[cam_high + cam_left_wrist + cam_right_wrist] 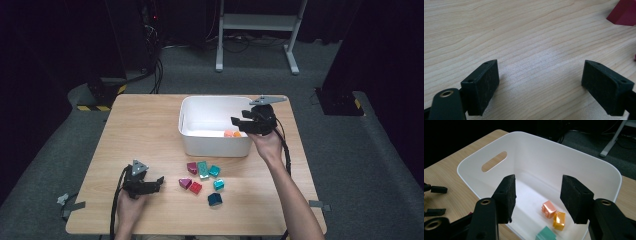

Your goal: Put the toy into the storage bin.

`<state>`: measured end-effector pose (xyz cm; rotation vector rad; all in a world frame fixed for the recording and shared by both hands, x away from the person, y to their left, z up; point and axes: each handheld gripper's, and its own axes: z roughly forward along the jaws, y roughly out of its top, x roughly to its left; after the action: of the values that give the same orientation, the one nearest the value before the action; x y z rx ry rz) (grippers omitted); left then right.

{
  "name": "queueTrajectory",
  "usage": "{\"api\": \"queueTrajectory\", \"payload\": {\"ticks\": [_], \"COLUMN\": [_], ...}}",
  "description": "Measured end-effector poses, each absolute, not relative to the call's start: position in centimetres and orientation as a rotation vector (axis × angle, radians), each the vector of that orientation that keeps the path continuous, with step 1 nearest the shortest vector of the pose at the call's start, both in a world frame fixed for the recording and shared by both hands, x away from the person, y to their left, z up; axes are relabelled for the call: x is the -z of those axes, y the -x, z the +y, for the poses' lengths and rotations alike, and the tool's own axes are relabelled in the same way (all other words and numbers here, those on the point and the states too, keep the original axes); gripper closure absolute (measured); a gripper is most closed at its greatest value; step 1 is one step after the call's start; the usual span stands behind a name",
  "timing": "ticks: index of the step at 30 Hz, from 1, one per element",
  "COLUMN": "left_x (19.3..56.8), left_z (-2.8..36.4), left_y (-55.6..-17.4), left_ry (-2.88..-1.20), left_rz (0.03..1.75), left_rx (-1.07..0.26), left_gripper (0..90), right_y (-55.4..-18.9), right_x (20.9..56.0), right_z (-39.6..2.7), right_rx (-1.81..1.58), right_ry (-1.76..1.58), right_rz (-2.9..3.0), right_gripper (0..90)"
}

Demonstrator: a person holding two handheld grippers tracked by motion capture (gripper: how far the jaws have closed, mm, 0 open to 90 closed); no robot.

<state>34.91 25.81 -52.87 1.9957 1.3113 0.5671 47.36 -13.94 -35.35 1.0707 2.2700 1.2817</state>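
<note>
- the right gripper [239, 121] hangs over the right end of the white bin [192, 135], at about 2 o'clock from the table's middle; its jaws stand apart with nothing between them, released.
- in the right gripper view its own jaws [536, 195] frame the bin's inside; down on the floor, below the gap, lie a pink block [549, 209], an orange block [559, 220] touching it at 5 o'clock, and a teal block [545, 234] just beside them at 7 o'clock.
- from above, the pink block [228, 133] and orange block [237, 134] show against the bin's near wall, right under the right gripper.
- the bin [586, 162] has a slot handle [494, 161] in its far end wall.
- the left gripper [159, 181] rests low on the table [135, 130] at about 8 o'clock, pointing toward the loose blocks; its jaws are spread wide and empty over bare wood, released.
- in the left gripper view a maroon block [622, 12] sits at 1 o'clock, well ahead of the jaws.
- on the table in front of the bin, at 6 o'clock from it, lie more blocks: a maroon one [192, 167], a red one [195, 187], a magenta one [185, 183], several teal ones [214, 171] and a dark teal one [215, 199] nearest the person.
</note>
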Motion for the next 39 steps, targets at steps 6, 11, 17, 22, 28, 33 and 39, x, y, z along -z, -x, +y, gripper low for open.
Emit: {"api": "queueTrajectory", "payload": {"ticks": [6,11,17,22,28,33,39], "left_x": [52.9,52.9,52.9,52.9,52.9,52.9,52.9], "left_z": [25.8,25.8,25.8,25.8,25.8,25.8,25.8], "left_y": [-34.9,-34.9,-34.9,-34.9,-34.9,-34.9,-34.9], "left_ry": [-1.996,-1.996,-1.997,-1.997,-1.995,-1.996,-1.996], "left_rz": [1.311,1.311,1.311,1.311,1.311,1.311,1.311], "left_rx": [-0.567,-0.567,-0.567,-0.567,-0.567,-0.568,-0.568], "left_gripper": [14.7,14.7,14.7,14.7,14.7,14.7,14.7], "right_y": [-46.9,-46.6,-46.1,-45.4,-44.3,-43.4,-42.4], "right_x": [35.3,35.3,35.1,35.3,35.6,35.8,36.1], "right_z": [-14.4,-14.6,-14.7,-14.9,-15.2,-15.4,-15.5], "right_rx": [-1.296,-1.297,-1.306,-1.327,-1.365,-1.38,-1.393], "right_ry": [-1.071,-1.065,-1.046,-1.026,-1.012,-0.993,-0.971], "right_rz": [2.255,2.253,2.249,2.236,2.229,2.226,2.205], "right_gripper": [46.3,46.4,46.4,46.2,46.3,46.6,47.2]}}
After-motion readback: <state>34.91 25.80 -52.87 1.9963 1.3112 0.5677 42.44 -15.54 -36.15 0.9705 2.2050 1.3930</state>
